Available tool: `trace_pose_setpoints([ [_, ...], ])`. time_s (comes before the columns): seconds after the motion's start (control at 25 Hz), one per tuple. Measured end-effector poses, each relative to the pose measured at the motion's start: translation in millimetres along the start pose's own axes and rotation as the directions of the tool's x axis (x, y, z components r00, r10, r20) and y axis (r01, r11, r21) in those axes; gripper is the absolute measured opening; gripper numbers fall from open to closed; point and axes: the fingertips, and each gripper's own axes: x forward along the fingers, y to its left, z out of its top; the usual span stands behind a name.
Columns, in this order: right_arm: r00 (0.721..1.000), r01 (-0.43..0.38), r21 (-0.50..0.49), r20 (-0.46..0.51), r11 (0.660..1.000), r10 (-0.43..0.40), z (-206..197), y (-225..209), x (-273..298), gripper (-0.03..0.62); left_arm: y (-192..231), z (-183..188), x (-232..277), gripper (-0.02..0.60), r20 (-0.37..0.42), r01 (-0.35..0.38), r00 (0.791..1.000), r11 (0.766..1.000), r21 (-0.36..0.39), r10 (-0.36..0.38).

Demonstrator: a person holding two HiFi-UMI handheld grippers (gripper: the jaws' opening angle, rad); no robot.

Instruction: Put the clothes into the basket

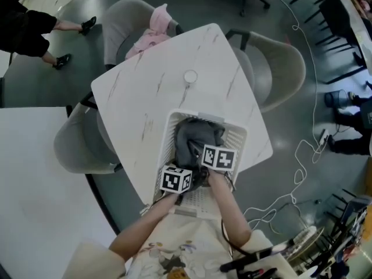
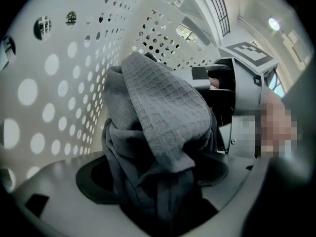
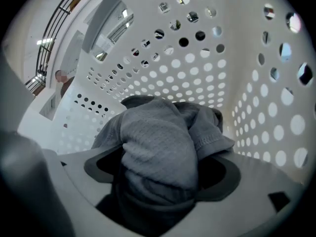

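While both bare forearms reach up from the bottom of the head view, elbows close to the body, the left gripper (image 1: 186, 170) and the right gripper (image 1: 210, 150) sit side by side inside the white basket (image 1: 174, 124), their marker cubes almost touching and both pointing down and away from the person. The jaws of each are closed on the same grey garment (image 1: 195, 137), which lies bunched in the middle of the basket. The basket stands at the near corner of the white marbled surface (image 1: 151, 80), just in front of the person. A small round white disc (image 1: 190, 76) rests further up on it, and a pink garment (image 1: 152, 32) hangs over a grey chair (image 1: 119, 25) at the upper left. Only the gripper views show the hold itself (the head view hides the jaws under cloth). In the left gripper view a waffle-textured fold rises from between the dark pads (image 2: 94, 179), with the perforated basket wall at the left and the right gripper's marker cube (image 2: 246, 52) at the upper right. In the right gripper view the fabric fills the gap between that gripper's pads (image 3: 224, 177), a stitched hem (image 3: 213, 138) flops to the right, and dotted walls enclose everything behind.
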Motion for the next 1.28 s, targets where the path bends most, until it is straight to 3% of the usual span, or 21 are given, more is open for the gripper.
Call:
trace_pose_setpoints([
  [0.36, 0.996, -0.016, 0.008, 0.083, 1.0, 0.015, 10.2, 13.4, -31.1, 0.436, -16.4, 13.0, -26.2, 0.422, 0.043, 0.003, 0.999, 0.998, 0.069, -0.006],
  [0.84, 0.98, -0.115, 0.072, 0.17, 0.991, 0.102, 8.3, 44.0, -83.0, 0.436, -42.3, 18.5, -78.8, 0.422, 0.117, 0.046, 0.992, 0.999, 0.009, -0.047],
  [1.28, 0.962, -0.163, 0.048, 0.229, 0.986, 0.148, -3.0, 64.5, -117.7, 0.436, -65.7, 22.2, -103.6, 0.42, 0.198, 0.057, 0.978, 0.996, 0.062, -0.068],
])
